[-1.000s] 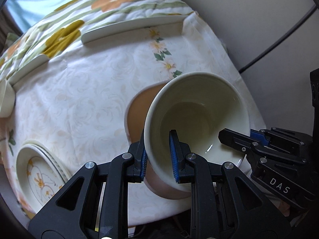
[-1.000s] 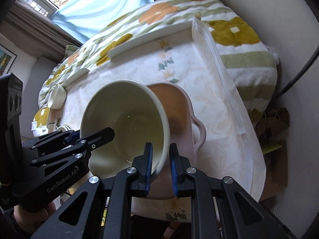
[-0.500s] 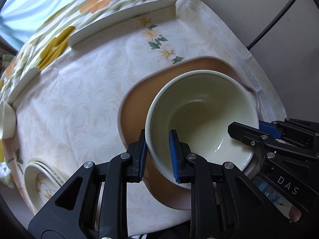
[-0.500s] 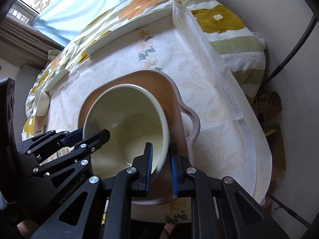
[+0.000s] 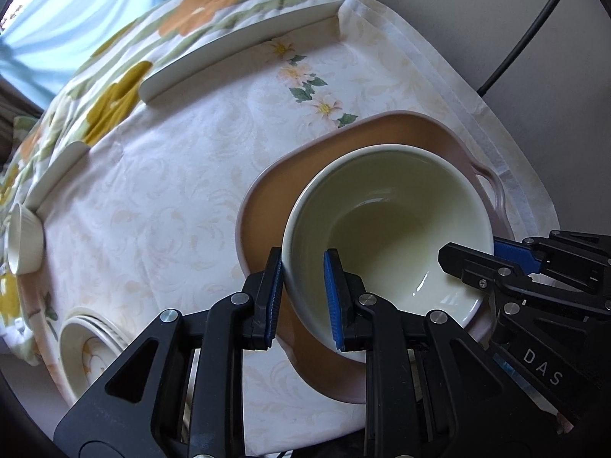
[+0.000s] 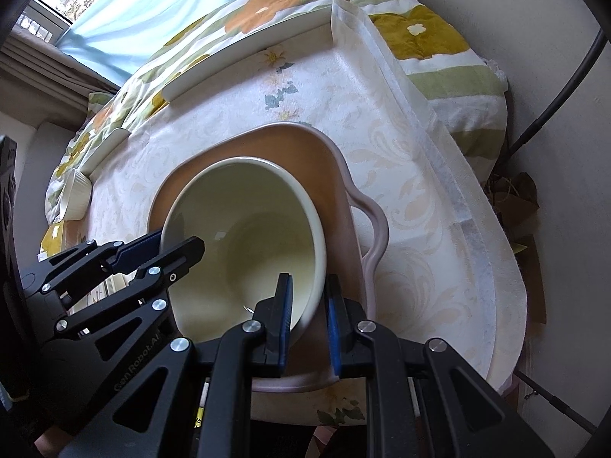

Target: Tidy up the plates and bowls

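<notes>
Currently the cream bowl (image 5: 385, 225) is pinched at opposite rims, by the left gripper (image 5: 303, 297) and the right gripper (image 6: 307, 324), each nearly closed on the thin wall. It is held inside the pink handled dish (image 6: 332, 175), tilted and probably not yet seated, so the coming move is judged to be straight down.

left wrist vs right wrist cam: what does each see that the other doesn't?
Left wrist only: a stack of flower-patterned plates at the cloth's near-left edge.
Right wrist only: brown dried leaves on the floor past the table's right edge.
Both: the cream ceramic bowl in the pink handled tray, clamped by left gripper and right gripper; a small white ramekin.
</notes>
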### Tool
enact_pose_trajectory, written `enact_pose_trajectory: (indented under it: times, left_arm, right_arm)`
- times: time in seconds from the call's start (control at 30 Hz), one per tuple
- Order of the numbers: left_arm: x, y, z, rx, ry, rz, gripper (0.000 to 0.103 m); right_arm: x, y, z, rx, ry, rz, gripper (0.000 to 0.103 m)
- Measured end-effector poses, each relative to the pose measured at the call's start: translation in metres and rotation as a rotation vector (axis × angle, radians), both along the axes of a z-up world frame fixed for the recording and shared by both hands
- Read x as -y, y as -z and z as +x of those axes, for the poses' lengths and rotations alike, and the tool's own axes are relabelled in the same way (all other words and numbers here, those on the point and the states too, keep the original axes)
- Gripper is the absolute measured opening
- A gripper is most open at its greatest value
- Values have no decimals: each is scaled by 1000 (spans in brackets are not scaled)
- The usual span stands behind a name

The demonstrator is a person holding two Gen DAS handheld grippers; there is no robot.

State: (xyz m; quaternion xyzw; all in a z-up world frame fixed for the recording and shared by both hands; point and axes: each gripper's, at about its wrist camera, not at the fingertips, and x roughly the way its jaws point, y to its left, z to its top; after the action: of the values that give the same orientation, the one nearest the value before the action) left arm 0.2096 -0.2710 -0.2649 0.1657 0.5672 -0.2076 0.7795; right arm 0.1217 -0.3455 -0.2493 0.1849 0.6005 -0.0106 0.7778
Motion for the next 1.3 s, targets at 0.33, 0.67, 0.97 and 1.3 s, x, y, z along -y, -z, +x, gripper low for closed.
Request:
enact_pose_trajectory:
  times: [0.33, 0.67, 0.97, 1.3]
  left_arm:
    - [-3, -17, -8, 31, -26, -19, 18]
    - [-34, -66, -22, 150, -153, -115, 18]
    - [-122, -141, -61, 403, -430, -200, 102]
    - [-234, -160, -86, 473, -754, -167, 103]
  right_arm:
    - [-1, -16, -1, -13, -34, -44, 16]
    - [5, -67, -13, 160, -119, -46, 16]
    - [-35, -114, -4, 356, -354, 41, 16]
    - [-127, -126, 37, 425, -594, 165, 93]
